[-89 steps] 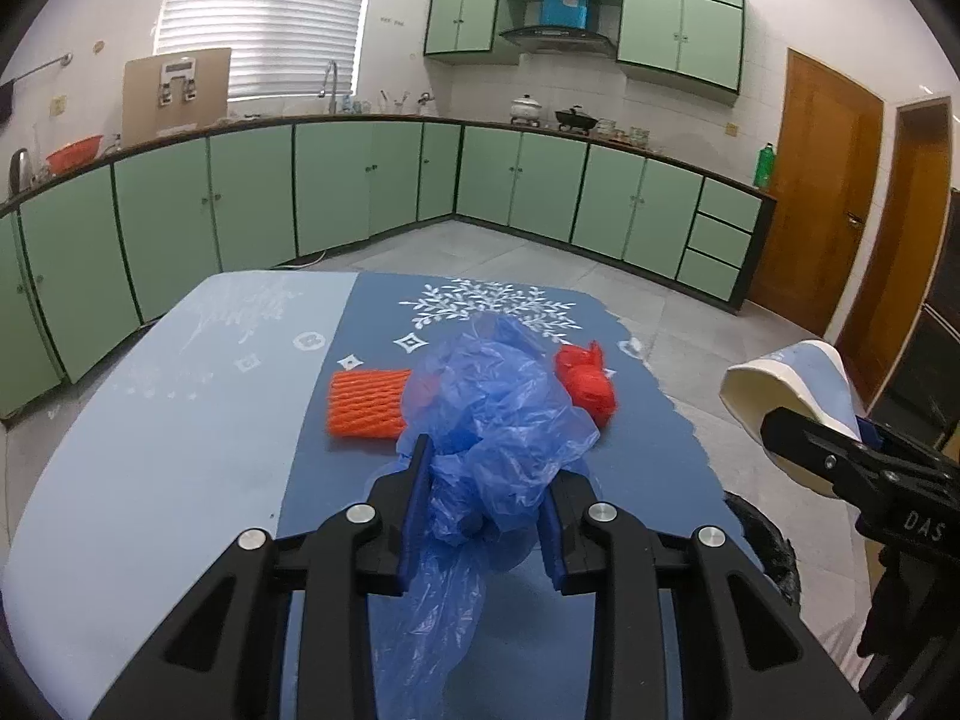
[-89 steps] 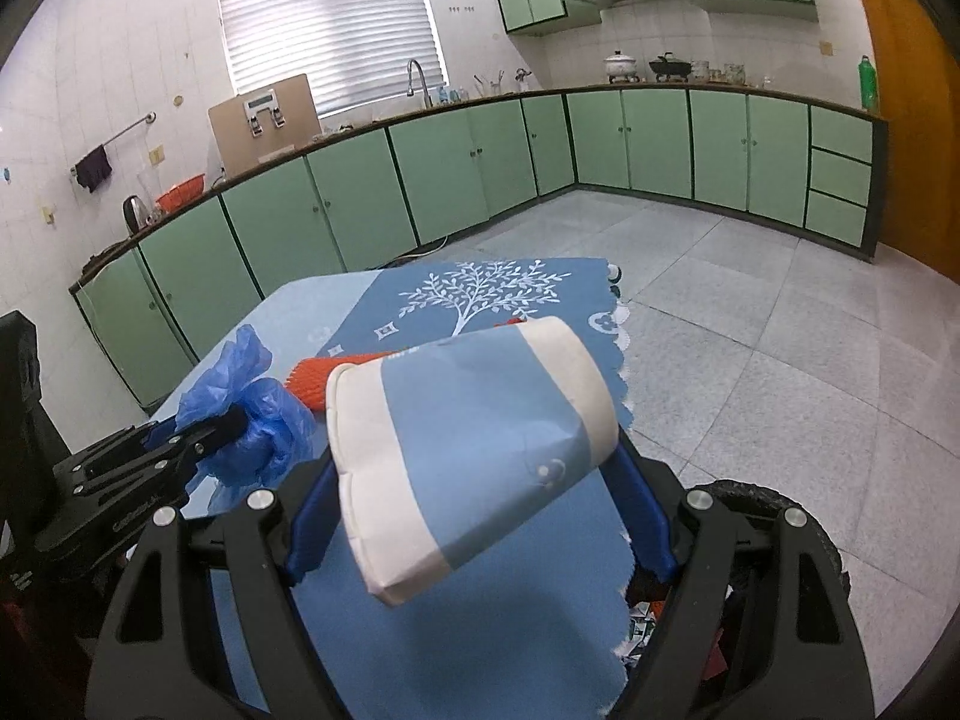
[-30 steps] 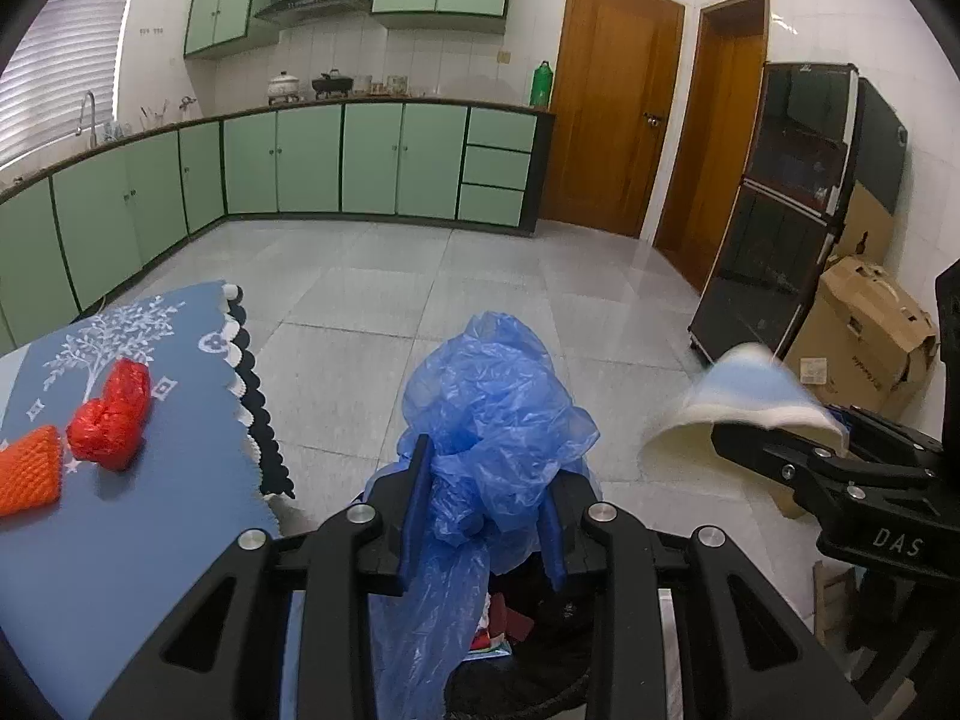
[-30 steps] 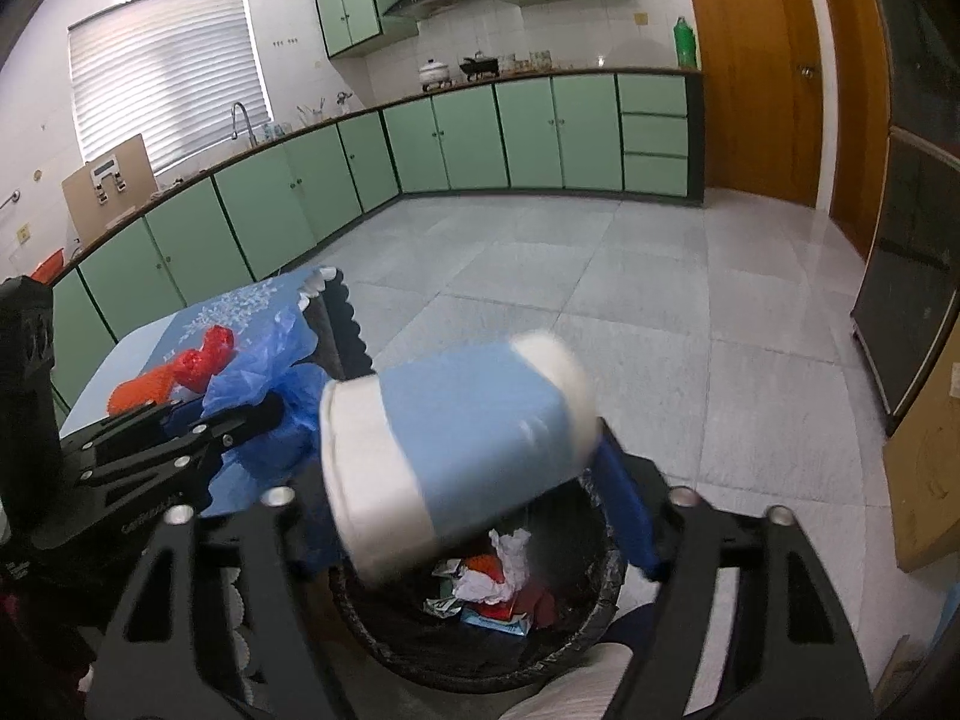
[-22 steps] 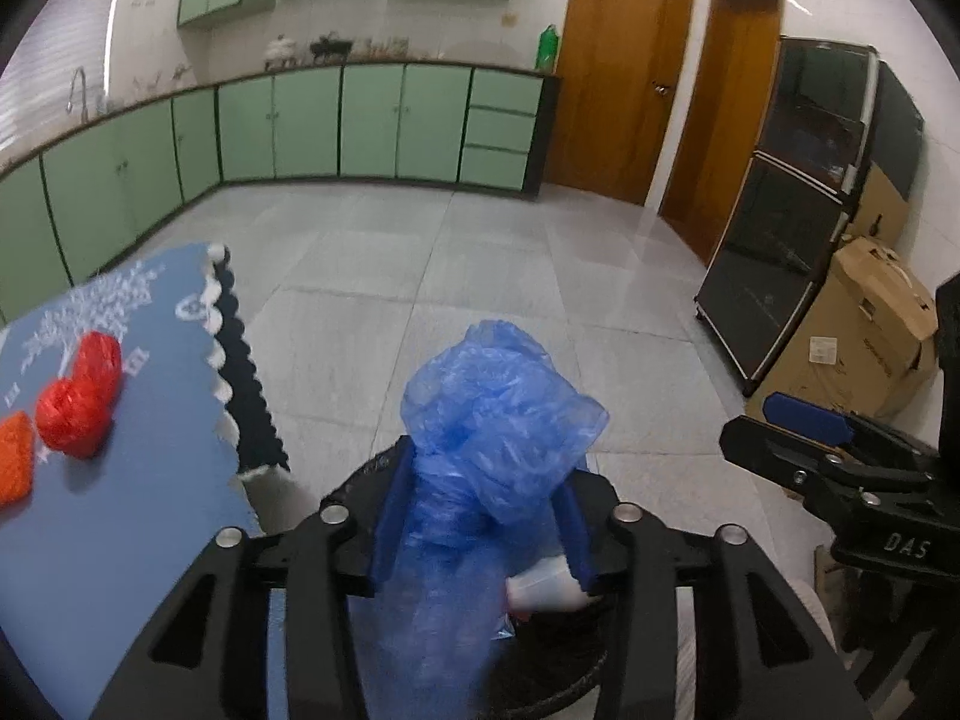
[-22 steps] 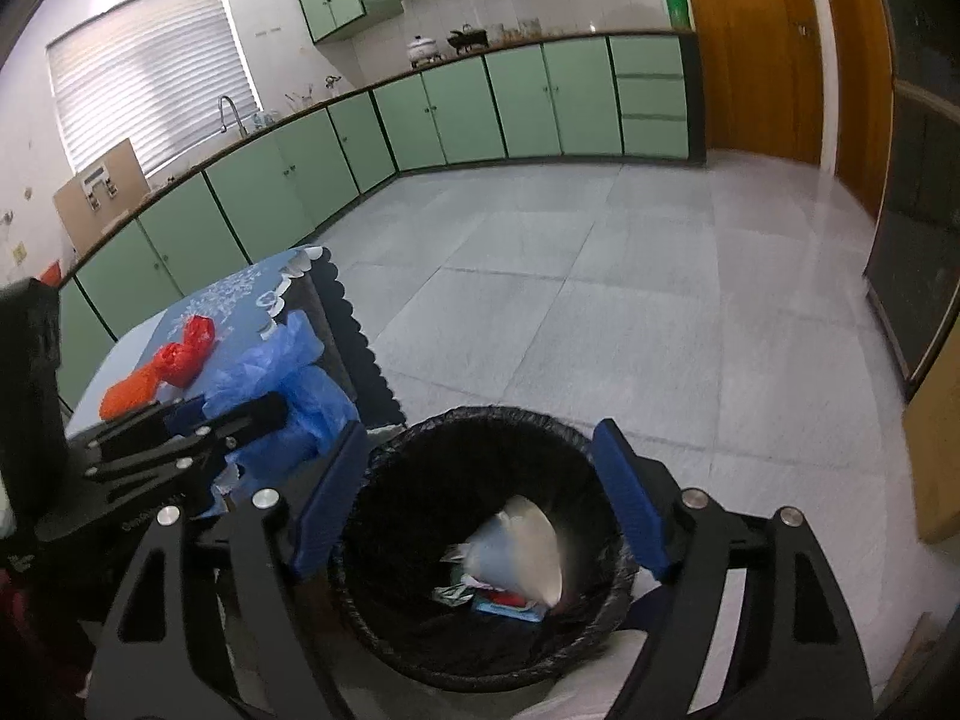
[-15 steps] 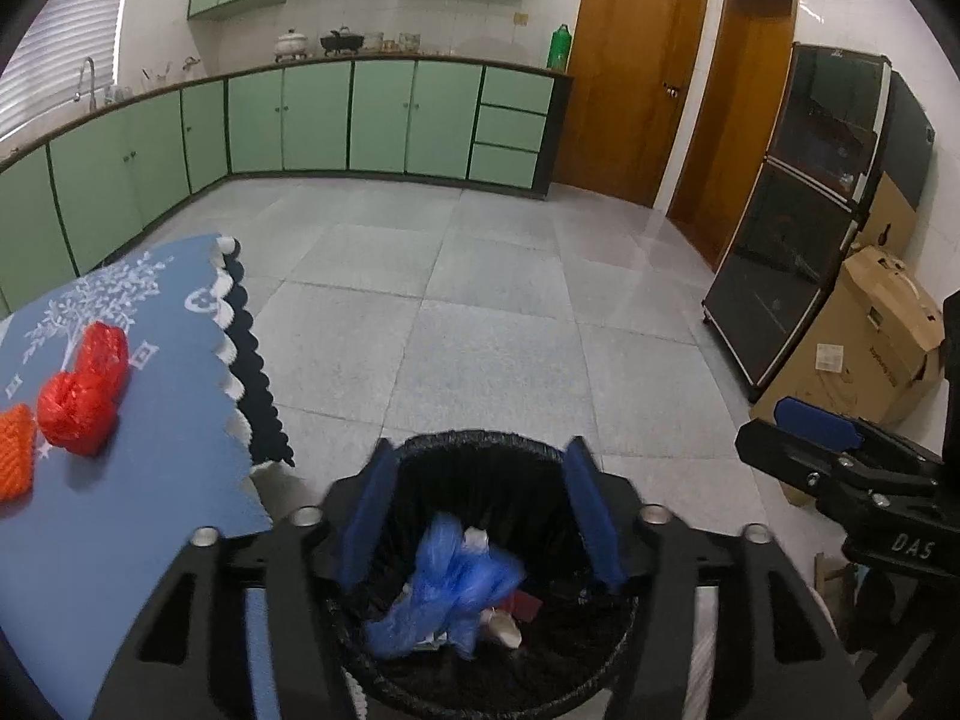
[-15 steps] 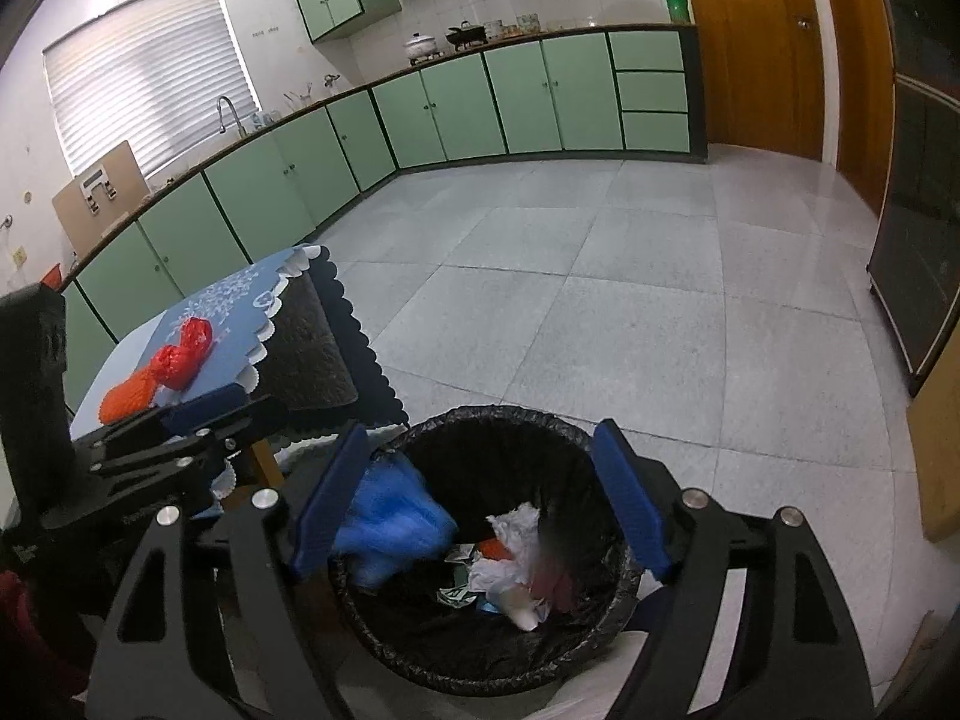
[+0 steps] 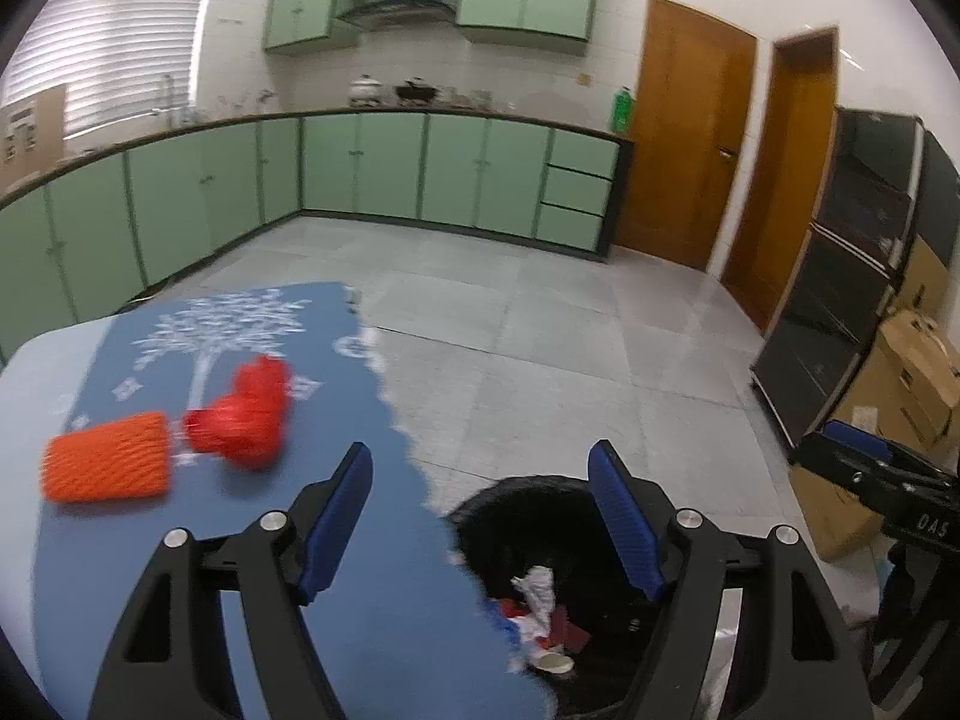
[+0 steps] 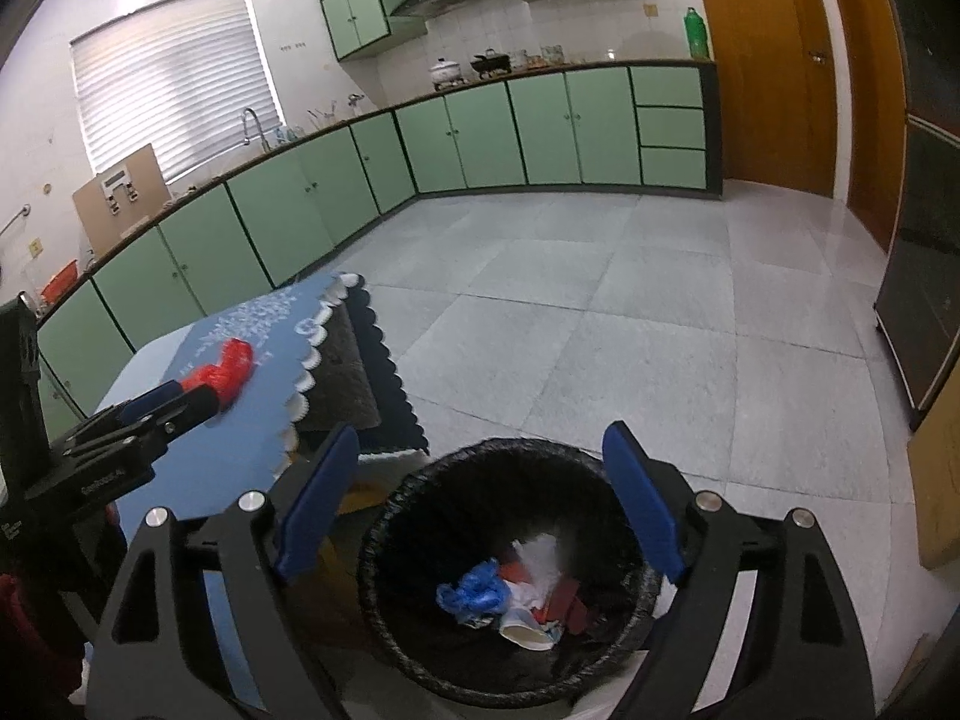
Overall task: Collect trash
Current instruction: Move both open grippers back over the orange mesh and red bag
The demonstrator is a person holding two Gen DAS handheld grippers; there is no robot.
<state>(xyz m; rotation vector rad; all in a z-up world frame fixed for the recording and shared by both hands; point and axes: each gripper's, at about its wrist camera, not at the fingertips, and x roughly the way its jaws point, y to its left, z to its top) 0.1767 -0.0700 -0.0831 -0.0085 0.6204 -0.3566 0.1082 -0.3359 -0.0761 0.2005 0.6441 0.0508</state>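
In a green-cabinet kitchen, the blue-clothed table [image 9: 372, 630] bears orange netting [image 9: 105, 465] and a red wad [image 9: 243, 420]; the blue bag [image 10: 474, 591] lies in the bin [image 10: 414, 504]. The left gripper [image 9: 480, 516] and right gripper [image 10: 480, 504], jaws just opening, gape empty; next, likely fetching the netting.

Green cabinets [image 10: 540, 126], wooden door [image 9: 684, 132]

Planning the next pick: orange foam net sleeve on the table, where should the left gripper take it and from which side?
Grip the orange foam net sleeve across its short width, mid-length. It lies flat on the tablecloth, long axis running left-right in the left wrist view, so probably come from above and in front. The red mesh wad sits close to its right end, so stay left of that. The left gripper is open and empty.
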